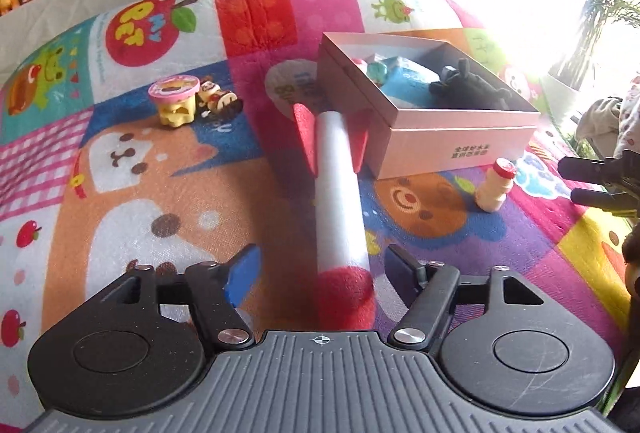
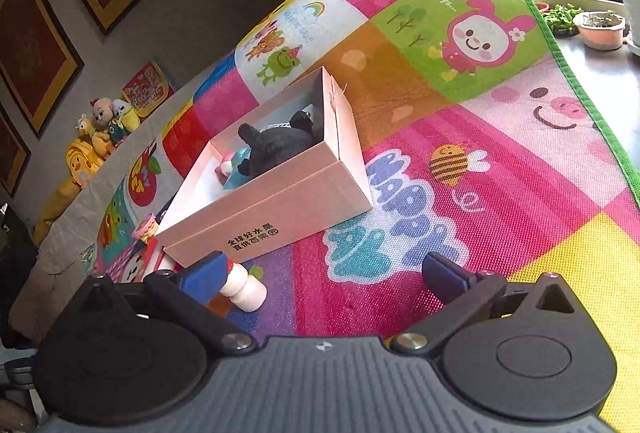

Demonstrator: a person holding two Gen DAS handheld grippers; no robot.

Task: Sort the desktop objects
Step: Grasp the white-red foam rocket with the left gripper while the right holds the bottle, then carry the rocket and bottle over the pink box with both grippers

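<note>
A toy rocket (image 1: pixel 340 193) with a white body and red fins lies on the colourful mat, its fins toward the pink box (image 1: pixel 452 137). Its red nose sits between the fingers of my left gripper (image 1: pixel 324 271), which is open, both pads clear of it. A small cream bottle (image 2: pixel 246 291) with a red cap rests on the mat beside the left finger of my right gripper (image 2: pixel 326 273), which is wide open with nothing between its fingers. The pink box (image 2: pixel 280 209) holds a black plush toy (image 2: pixel 276 145) and a teal item. The left wrist view shows the bottle (image 1: pixel 494 189) before the box and the right gripper (image 1: pixel 576 181) at the frame's right edge.
A pink-lidded yellow toy (image 1: pixel 176 101) and a brown figure (image 1: pixel 220 101) lie left of the box. Plush toys (image 2: pixel 100 129) line the sofa back. Potted plants (image 2: pixel 600 27) stand past the mat's green edge (image 2: pixel 560 45).
</note>
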